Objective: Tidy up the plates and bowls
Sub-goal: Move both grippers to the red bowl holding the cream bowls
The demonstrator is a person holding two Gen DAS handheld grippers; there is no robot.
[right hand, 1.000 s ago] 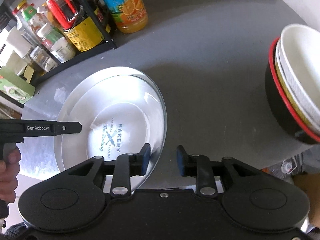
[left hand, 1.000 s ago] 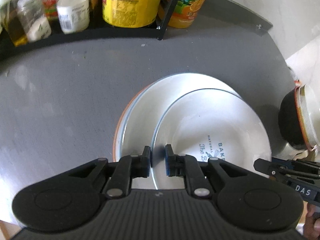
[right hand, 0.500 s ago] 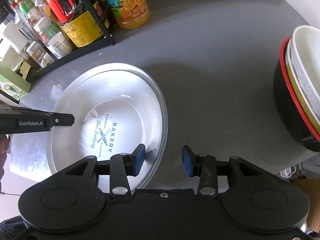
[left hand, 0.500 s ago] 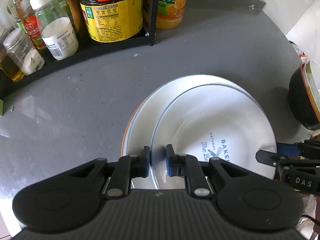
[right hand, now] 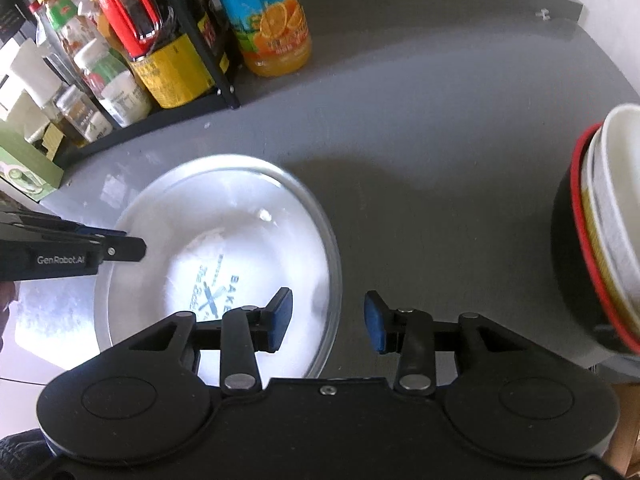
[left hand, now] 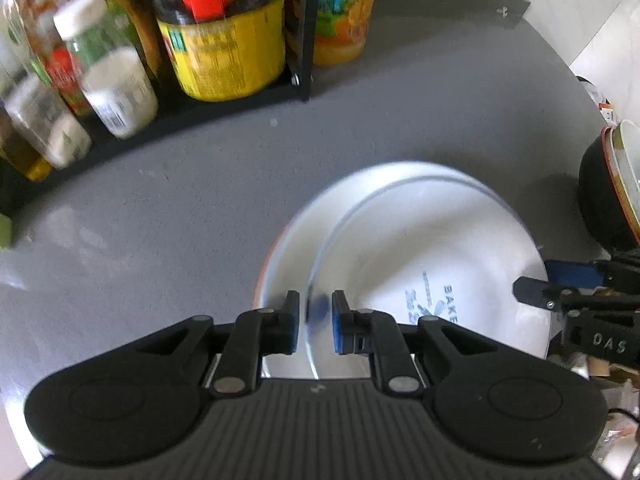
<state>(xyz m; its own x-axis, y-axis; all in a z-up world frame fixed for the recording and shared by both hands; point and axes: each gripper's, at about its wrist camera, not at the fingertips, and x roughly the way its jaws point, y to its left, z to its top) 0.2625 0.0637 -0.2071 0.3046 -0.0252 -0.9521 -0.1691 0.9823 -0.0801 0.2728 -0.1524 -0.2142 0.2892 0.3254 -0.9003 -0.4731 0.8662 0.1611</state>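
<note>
A white plate [left hand: 420,248] printed with blue bakery lettering lies offset on a larger white plate [left hand: 284,248] with an orange edge, on the grey counter. My left gripper [left hand: 316,328] is shut on the top plate's near rim. The same plate [right hand: 224,216] fills the left of the right wrist view, with the left gripper [right hand: 120,248] at its far-left rim. My right gripper [right hand: 326,320] is open and its fingers straddle the plate's right rim. In the left wrist view the right gripper [left hand: 552,284] shows at the plate's right edge. A black red-rimmed bowl [right hand: 576,248] holds nested bowls.
A black rack [right hand: 188,108] with sauce bottles and jars stands at the back left, an orange juice bottle [right hand: 272,20] beside it. A green box [right hand: 24,160] sits at the far left. Bare grey counter [right hand: 440,140] lies between plates and bowl stack [left hand: 604,200].
My right gripper has opened wider around the plate's rim. The left wrist view has swung toward the bottle rack while the plate has kept its place between the left fingers.
</note>
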